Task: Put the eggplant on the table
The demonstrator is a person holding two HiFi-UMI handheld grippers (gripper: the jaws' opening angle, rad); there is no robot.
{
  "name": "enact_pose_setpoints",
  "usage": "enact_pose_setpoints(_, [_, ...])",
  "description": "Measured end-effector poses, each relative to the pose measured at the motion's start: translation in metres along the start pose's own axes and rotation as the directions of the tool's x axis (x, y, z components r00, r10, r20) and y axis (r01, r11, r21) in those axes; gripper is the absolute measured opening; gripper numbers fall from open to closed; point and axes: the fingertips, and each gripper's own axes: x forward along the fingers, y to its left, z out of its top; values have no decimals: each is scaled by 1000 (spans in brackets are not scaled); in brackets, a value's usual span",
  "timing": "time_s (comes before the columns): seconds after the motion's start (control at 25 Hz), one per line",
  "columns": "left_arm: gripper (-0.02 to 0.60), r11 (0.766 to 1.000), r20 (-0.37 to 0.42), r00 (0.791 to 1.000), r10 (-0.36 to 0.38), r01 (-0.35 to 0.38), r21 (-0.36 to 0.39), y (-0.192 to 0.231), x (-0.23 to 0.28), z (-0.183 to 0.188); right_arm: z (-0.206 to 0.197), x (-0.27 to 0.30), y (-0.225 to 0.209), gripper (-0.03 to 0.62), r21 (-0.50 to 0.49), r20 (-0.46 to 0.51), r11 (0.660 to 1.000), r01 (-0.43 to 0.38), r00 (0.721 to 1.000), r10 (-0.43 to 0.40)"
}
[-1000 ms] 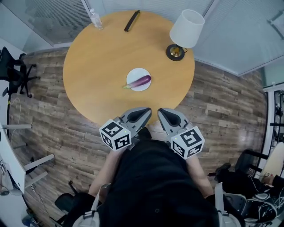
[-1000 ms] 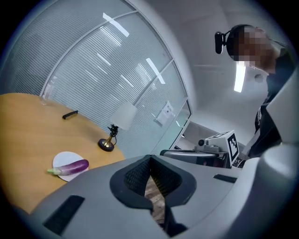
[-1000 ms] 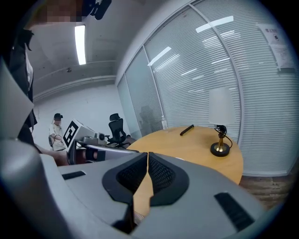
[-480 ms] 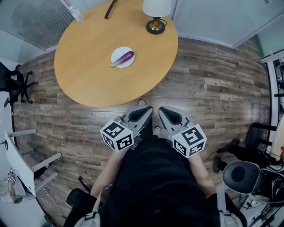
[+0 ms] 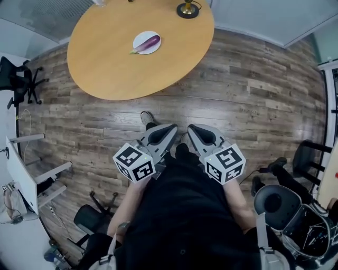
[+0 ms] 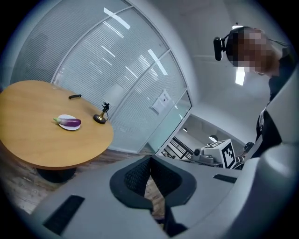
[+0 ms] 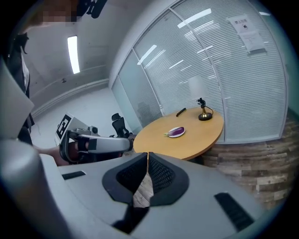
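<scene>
The purple eggplant (image 5: 148,43) lies on a small white plate (image 5: 139,38) on the round wooden table (image 5: 105,63), at the top of the head view. Both grippers hover over the wooden floor close to the person's body, well short of the table. My left gripper (image 5: 174,128) is shut with nothing in it, and my right gripper (image 5: 191,128) is likewise shut and empty. From the left gripper view the eggplant (image 6: 71,122) is far off beyond the shut jaw tips (image 6: 150,158). The right gripper view shows the eggplant (image 7: 177,131) past its own shut tips (image 7: 147,155).
A table lamp (image 5: 187,8) stands at the table's far edge. Office chairs stand at the left (image 5: 21,79) and lower right (image 5: 280,200), and another chair base (image 5: 92,216) is near the person's left side. Glass walls with blinds (image 7: 224,60) ring the room.
The person and both grippers have backed away from the table, which has slid up and shrunk in the head view. The eggplant has stayed on its plate, and both grippers have stayed shut.
</scene>
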Motion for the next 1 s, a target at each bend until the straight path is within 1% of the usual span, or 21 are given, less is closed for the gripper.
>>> enact_pose_setpoints(0.2, [12, 1000, 60, 998, 16, -17, 17, -1, -14, 17, 16, 0, -5, 20, -27, 23, 1000, -12, 1000, 12])
enact_pose_setpoints(0.32, [12, 999, 83, 996, 34, -36, 29, 2, -28, 25, 25, 5, -6, 20, -30, 38, 999, -12, 999, 13])
enact_pose_setpoints(0.52, [12, 996, 73, 995, 73, -77, 50, 25, -66, 23, 28, 20, 0, 20, 21, 63, 1000, -22, 998, 20])
enact_pose_setpoints(0.68, [12, 996, 76, 995, 62, -66, 51, 44, -90, 28, 37, 26, 15, 20, -13, 83, 1000, -25, 996, 26])
enact_pose_setpoints(0.84, [12, 997, 75, 997, 33, -38, 63, 50, -107, 36, 42, 28, 38, 20, -47, 93, 998, -32, 995, 36])
enact_pose_setpoints(1.0, [12, 997, 68, 997, 24, -29, 77, 52, -118, 34, 35, 29, 51, 17, -43, 101, 999, -25, 994, 29])
